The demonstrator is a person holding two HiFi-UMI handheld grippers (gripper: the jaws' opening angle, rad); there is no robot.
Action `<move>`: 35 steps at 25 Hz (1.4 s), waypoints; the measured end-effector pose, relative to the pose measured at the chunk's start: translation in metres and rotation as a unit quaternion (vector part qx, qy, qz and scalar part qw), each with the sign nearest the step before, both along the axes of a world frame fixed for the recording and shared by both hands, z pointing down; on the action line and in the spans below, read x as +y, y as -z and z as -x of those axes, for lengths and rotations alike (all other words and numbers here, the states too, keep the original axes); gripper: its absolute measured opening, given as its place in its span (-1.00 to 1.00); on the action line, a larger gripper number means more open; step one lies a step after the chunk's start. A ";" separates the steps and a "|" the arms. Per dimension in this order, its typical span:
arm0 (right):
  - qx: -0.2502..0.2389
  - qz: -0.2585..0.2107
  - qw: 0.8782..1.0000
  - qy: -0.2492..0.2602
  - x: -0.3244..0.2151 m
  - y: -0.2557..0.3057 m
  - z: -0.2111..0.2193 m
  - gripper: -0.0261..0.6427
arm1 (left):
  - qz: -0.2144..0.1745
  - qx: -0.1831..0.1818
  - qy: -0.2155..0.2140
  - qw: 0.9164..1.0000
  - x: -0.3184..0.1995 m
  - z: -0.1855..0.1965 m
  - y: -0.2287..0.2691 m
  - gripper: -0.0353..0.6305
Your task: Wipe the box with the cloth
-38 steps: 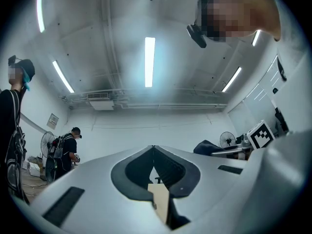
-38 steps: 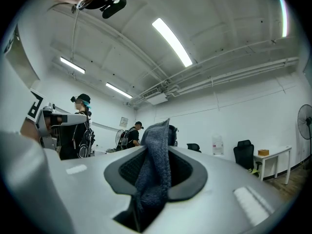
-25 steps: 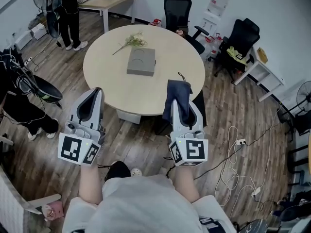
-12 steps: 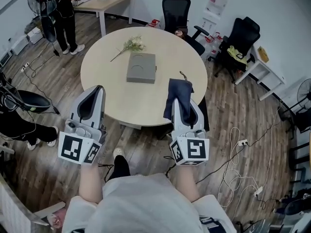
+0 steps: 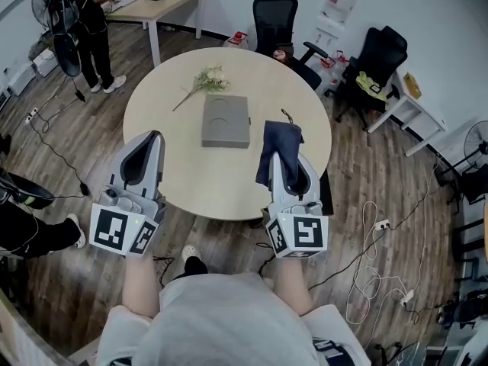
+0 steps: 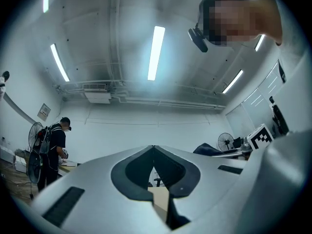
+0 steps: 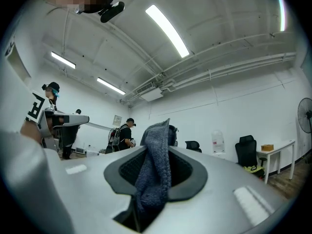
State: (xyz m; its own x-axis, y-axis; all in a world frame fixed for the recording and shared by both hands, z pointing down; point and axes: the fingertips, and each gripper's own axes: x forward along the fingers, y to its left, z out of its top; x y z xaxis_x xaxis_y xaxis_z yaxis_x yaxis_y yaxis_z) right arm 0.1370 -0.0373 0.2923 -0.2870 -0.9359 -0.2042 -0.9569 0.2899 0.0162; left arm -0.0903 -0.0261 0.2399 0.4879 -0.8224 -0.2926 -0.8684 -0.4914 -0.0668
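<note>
We have the right gripper [image 5: 287, 162] clamped on the dark blue cloth [image 5: 276, 139], which drapes over its tips above the round table's [image 5: 183, 175] near edge. Left gripper [image 5: 145, 145]: jaws pinched together, nothing between them. We see the grey box [image 5: 226, 120] mid-table, apart from both grippers, with a flower sprig [image 5: 204, 79] just beyond it.

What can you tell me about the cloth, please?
The cloth is dark blue, soft and knitted-looking, with a small loop at its top corner. It is bunched and pinched between the jaws of the right gripper, sticking out beyond their tips. In the head view it shows over the table, near right, apart from the box.
</note>
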 end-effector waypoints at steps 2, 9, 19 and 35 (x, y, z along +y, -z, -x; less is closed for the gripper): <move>0.001 0.001 1.000 -0.007 -0.011 -0.001 0.005 -0.62 | 0.001 0.000 -0.006 1.000 -0.015 0.006 -0.001 -0.87; 0.002 0.009 0.999 -0.034 -0.054 -0.006 0.017 -0.62 | 0.006 0.004 -0.028 1.000 -0.067 0.022 -0.006 -0.87; -0.002 0.008 0.998 -0.055 -0.095 -0.009 0.049 -0.62 | 0.009 0.005 -0.051 0.999 -0.116 0.055 -0.012 -0.87; 0.007 0.010 0.997 -0.071 -0.139 -0.002 0.058 -0.62 | 0.018 0.012 -0.075 0.997 -0.171 0.063 -0.019 -0.87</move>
